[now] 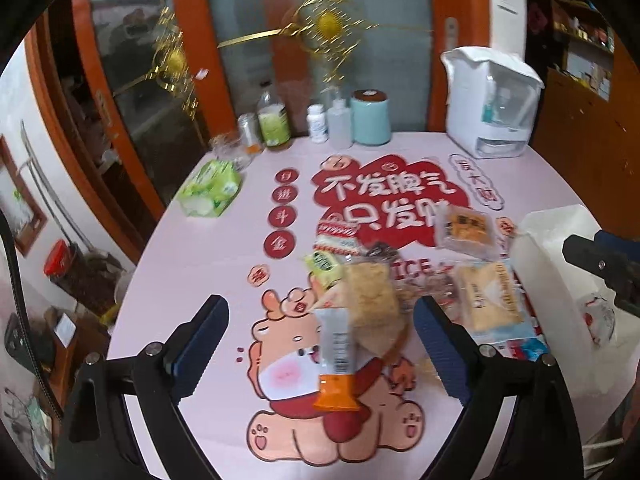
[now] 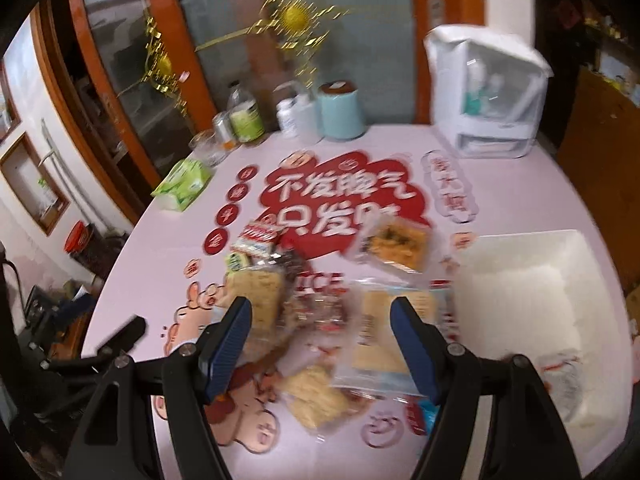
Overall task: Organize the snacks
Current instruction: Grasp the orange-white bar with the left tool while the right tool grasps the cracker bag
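Several wrapped snacks lie in a loose pile on the pink table (image 1: 224, 248). In the left wrist view my left gripper (image 1: 320, 344) is open above an orange-and-silver bar (image 1: 336, 364) and a beige puffed snack pack (image 1: 372, 300). A yellow cracker pack (image 1: 466, 232) lies farther back. In the right wrist view my right gripper (image 2: 322, 340) is open over the pile, with a pale biscuit pack (image 2: 384, 332) and a beige noodle-like pack (image 2: 316, 396) between its fingers. A white bin (image 2: 520, 280) stands to the right, with one wrapped snack (image 2: 564, 380) inside it.
At the back of the table stand a white dispenser (image 1: 490, 104), a light-blue canister (image 1: 371, 118), several bottles (image 1: 274, 120) and a green tissue pack (image 1: 210, 192). A glass door with gold ornaments is behind. The table edge curves at the left.
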